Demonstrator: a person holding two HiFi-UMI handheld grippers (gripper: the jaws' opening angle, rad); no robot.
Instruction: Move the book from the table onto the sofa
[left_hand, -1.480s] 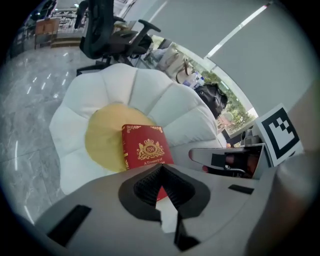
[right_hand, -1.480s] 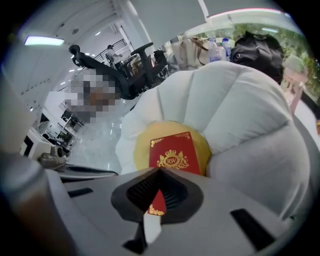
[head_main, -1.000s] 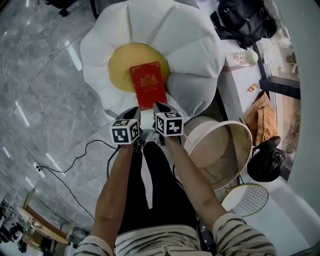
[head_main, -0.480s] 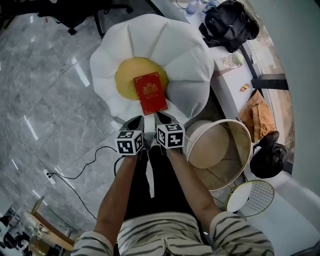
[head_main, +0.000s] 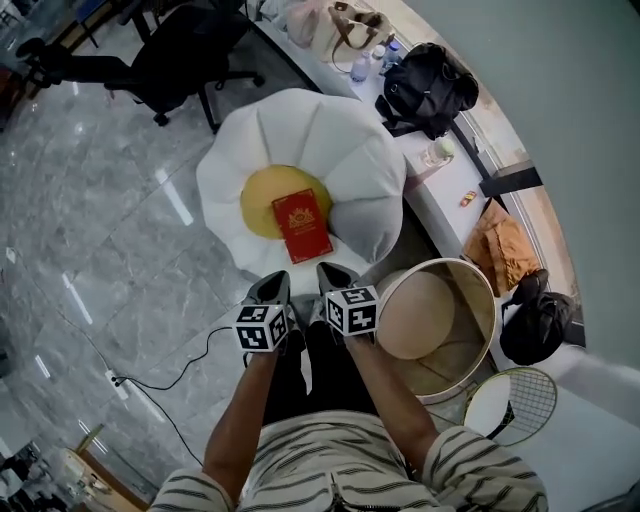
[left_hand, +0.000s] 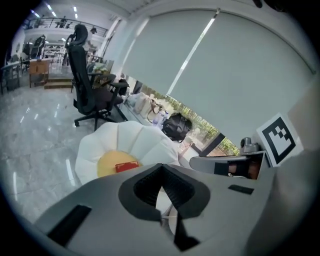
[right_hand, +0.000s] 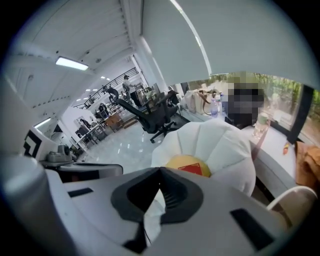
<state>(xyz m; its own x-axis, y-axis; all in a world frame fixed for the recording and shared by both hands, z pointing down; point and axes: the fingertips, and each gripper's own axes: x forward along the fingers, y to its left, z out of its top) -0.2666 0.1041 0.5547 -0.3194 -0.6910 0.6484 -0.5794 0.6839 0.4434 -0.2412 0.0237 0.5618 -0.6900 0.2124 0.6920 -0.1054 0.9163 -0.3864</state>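
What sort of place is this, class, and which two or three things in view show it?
Probably a lounge corner of an open office: a black swivel chair stands on a polished grey stone floor, and beside the window ledge sits a flower-shaped sofa with a red book on it.

Head view looks steeply down; both gripper views face the sofa (left_hand: 135, 140).
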